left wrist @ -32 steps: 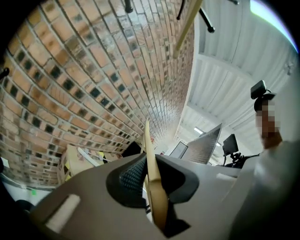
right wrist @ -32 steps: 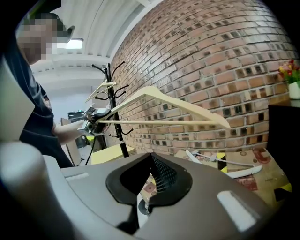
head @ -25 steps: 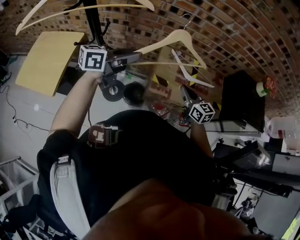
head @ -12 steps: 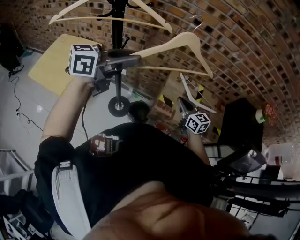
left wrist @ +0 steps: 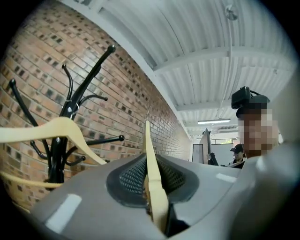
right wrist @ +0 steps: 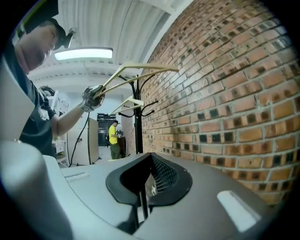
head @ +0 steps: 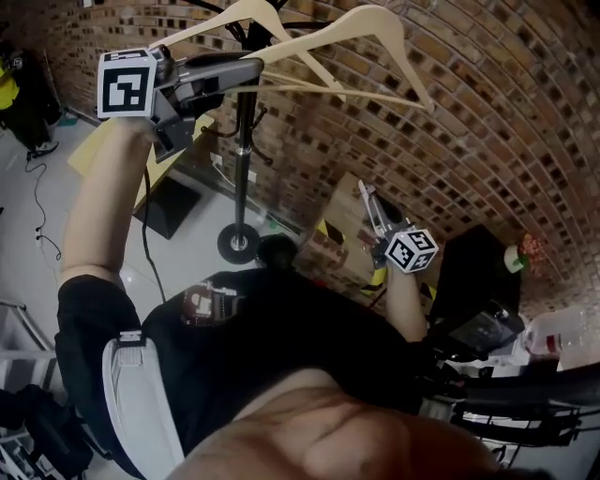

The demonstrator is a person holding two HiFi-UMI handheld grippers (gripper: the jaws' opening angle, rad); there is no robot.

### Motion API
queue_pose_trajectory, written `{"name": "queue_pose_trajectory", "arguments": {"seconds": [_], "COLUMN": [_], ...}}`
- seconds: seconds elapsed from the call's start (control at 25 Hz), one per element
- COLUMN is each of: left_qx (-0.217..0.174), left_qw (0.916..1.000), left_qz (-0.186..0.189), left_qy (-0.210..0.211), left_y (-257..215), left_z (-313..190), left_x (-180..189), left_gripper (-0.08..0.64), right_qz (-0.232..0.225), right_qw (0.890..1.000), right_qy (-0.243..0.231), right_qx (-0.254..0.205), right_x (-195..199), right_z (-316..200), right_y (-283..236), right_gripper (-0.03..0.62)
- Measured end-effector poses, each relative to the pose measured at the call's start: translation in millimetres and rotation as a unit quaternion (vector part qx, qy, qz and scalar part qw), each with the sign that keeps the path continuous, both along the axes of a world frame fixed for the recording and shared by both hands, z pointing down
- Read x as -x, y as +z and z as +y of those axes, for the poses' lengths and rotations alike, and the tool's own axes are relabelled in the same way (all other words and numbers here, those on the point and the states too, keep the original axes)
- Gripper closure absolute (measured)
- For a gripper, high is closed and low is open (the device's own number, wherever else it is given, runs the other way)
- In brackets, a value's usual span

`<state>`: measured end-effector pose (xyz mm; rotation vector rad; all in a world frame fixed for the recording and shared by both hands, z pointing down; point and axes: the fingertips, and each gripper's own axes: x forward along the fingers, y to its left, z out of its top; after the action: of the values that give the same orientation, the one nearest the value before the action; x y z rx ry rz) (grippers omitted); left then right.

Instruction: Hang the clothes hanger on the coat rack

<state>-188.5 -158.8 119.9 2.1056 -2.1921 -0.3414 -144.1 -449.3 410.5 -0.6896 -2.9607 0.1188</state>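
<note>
— Brick wall [head: 487, 141] fills the space ahead of you, and the black coat rack [head: 246, 150] stands on the pale floor [head: 28, 272] just in front of it.

— Where is the hanger right now?

— Up high. Your left gripper [head: 255, 67] is raised level with the rack's top, and its jaws are squeezed nearly together on one end of the wooden clothes hanger [head: 380, 19]. In your left gripper view the wood stands edge-on, pinched between the two jaws.

— Is it on the rack?

— Not hung. In your left gripper view the rack sits off to the left of the hanger, apart from it. In the head view the hanger's arm crosses close by the rack's top, and from there you cannot tell whether the two touch. A second hanger [left wrist: 56, 127] already hangs on the rack.

— And the other side?

— Your right gripper [head: 366, 192] is much lower, pointing at the bricks. Its jaws are closed together, and nothing sits between them.
</note>
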Motion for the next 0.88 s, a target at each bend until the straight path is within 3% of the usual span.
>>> {"name": "queue_pose_trajectory", "arguments": {"seconds": [0.2, 0.44, 0.88], "left_qx": [-0.01, -0.003, -0.042], "left_qw": [0.9993, 0.9979, 0.9962], "left_qz": [-0.027, -0.04, 0.07], "left_qy": [-0.025, -0.051, -0.032], "left_y": [-45.8, -81.5, -95.5], "left_z": [29.6, 57.9, 86.2], "left_x": [6.7, 30.3, 65.7], "left_gripper": [0.506, 0.506, 0.506], "right_qz": [-0.055, -0.084, -0.103], "right_qw": [0.997, 0.991, 0.986], "right_qy": [-0.017, -0.035, -0.069], "right_qx": [-0.06, -0.098, -0.112], "right_x": [27.8, 52.6, 57.8], "right_z": [10.9, 43.1, 82.0], "right_y": [-98.9, -164.8, -186.7], "right_gripper": [0.578, 0.578, 0.578]}}
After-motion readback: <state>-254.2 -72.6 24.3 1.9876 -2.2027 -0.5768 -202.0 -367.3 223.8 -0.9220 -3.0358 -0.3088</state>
